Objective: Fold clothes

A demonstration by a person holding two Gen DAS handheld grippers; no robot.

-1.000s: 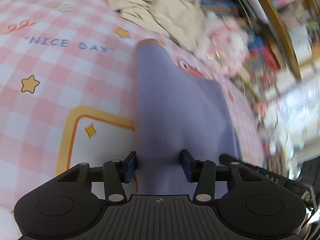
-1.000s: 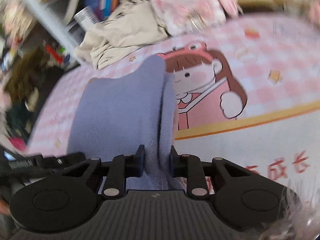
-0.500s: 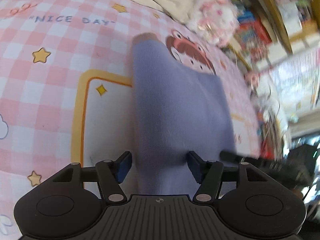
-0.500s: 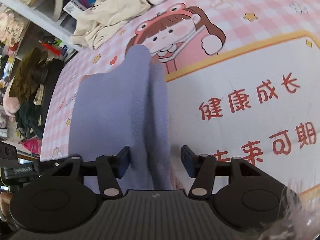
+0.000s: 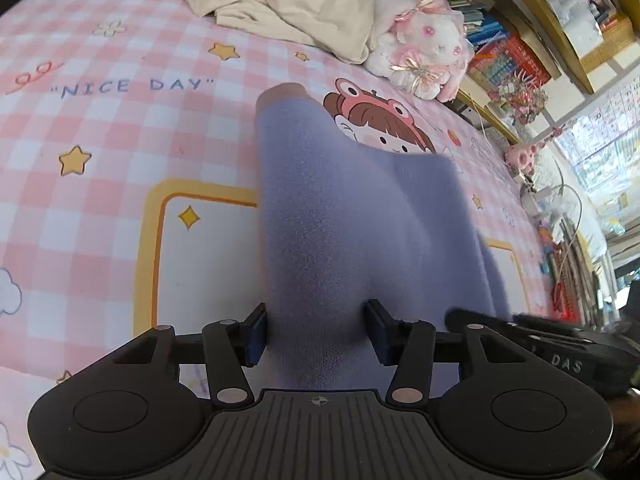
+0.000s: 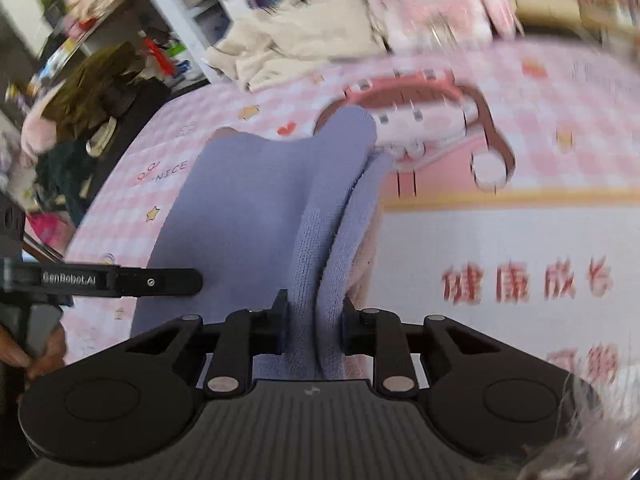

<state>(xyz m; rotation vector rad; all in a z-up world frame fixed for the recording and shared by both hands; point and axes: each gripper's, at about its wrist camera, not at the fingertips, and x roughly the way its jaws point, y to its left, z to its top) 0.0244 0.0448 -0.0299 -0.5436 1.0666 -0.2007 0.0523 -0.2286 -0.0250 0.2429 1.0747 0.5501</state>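
Pink-and-white checked bedding [image 5: 100, 168] printed with stars, a cartoon girl and the words "NICE DAY" fills our left wrist view, with a beige garment [image 5: 288, 4] crumpled at its far edge, a white and pink plush toy [image 5: 424, 40] beside that, and crowded bookshelves [image 5: 520, 40] behind. Our lavender garment [image 5: 352, 232] lies along the middle of the bedding, running from a cuff-like far end down to the left gripper [image 5: 316, 334]. Its jaws are closing with a bunched fold of the lavender cloth between them; the left pad touches the cloth edge, while the right pad seems to stand just beside it, so we cannot say that the cloth is pinched. At the lower right a black bar of the other gripper pokes in over the fabric.

From the right wrist view, blurred by motion, we see the same bedding [image 6: 560, 120] with red characters on a white panel, the beige garment [image 6: 288, 52] and the plush toy [image 6: 432, 4] at the far side, and cluttered shelves on the left. The lavender garment [image 6: 248, 216] spreads to the left, with two raised ridges of its edge running into the right gripper [image 6: 314, 328]. Those jaws are closing too, and both pads press against the doubled fold. A hand [image 6: 28, 352] holding the left gripper's black body shows at the left edge.
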